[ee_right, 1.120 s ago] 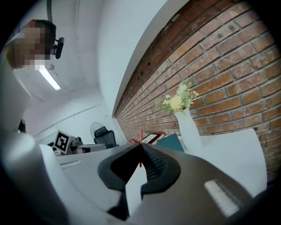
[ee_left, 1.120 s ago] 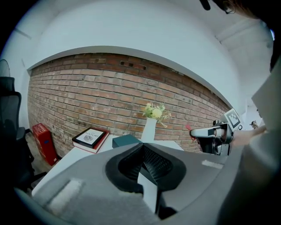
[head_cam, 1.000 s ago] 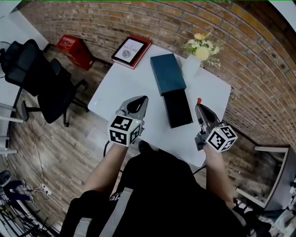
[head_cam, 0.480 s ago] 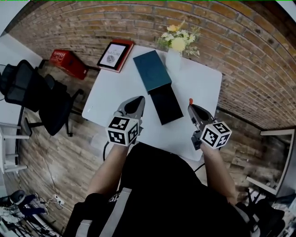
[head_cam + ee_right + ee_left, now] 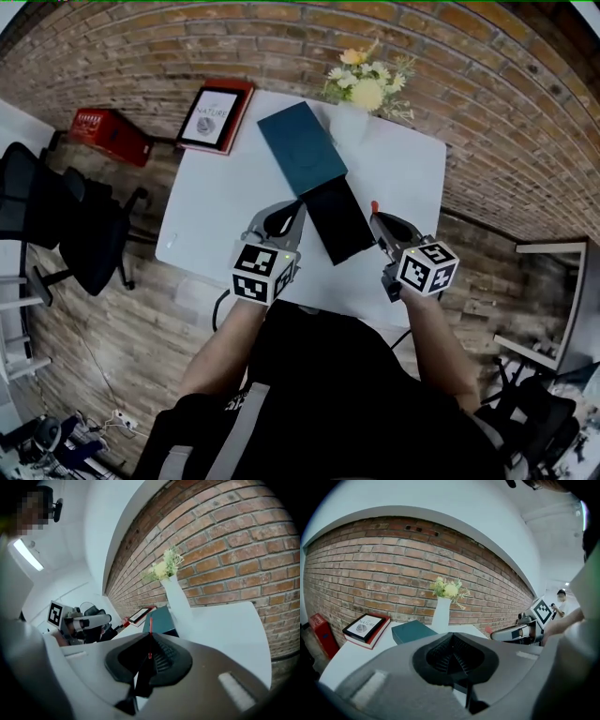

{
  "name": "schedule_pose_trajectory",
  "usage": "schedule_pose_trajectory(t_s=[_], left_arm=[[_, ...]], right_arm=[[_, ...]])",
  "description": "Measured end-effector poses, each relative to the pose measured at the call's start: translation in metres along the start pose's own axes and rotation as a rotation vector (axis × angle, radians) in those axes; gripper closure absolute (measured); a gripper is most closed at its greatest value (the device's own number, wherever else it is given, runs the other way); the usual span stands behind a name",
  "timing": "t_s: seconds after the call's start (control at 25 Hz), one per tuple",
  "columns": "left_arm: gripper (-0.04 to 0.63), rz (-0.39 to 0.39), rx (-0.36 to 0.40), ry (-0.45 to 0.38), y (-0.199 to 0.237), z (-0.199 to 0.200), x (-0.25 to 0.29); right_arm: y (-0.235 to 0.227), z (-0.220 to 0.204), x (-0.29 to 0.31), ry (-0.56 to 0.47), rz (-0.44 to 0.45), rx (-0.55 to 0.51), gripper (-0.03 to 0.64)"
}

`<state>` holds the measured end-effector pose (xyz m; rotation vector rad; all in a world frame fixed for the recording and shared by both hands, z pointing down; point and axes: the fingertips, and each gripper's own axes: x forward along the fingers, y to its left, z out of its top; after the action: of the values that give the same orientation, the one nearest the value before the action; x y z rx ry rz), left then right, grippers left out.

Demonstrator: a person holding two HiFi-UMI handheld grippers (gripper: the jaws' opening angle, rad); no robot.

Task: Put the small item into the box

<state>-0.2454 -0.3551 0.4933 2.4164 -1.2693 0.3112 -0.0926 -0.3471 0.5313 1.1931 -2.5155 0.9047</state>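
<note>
A flat black box (image 5: 339,220) lies open on the white table (image 5: 216,202), and its teal lid (image 5: 298,147) rests against its far end. My left gripper (image 5: 291,210) hovers at the box's left side, shut with nothing in its jaws (image 5: 452,651). At the box's right side, my right gripper (image 5: 376,216) is shut on a small thin red item (image 5: 374,205). In the right gripper view that red item (image 5: 149,641) stands up between the closed pads. The teal lid (image 5: 412,632) and the red item (image 5: 488,631) also show in the left gripper view.
A white vase of flowers (image 5: 354,105) stands at the table's far edge beside the lid. A framed book (image 5: 212,116) lies on the far left corner. A red crate (image 5: 108,137) and a black office chair (image 5: 56,225) are on the floor to the left. A brick wall runs behind.
The head view has shifted, so the table sits lower and more central. Both grippers are now closer to the black box's sides. The right gripper still holds the red item.
</note>
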Motion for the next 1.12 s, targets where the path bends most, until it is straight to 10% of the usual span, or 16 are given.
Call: schedule_pose_trajectory(t_s=[1.12], left_arm=[[0.588, -0.055, -0.078, 0.044, 0.076, -0.016, 0.004]], right_arm=[[-0.008, -0.106, 0.112, 0.455, -0.134, -0.091, 0.603]])
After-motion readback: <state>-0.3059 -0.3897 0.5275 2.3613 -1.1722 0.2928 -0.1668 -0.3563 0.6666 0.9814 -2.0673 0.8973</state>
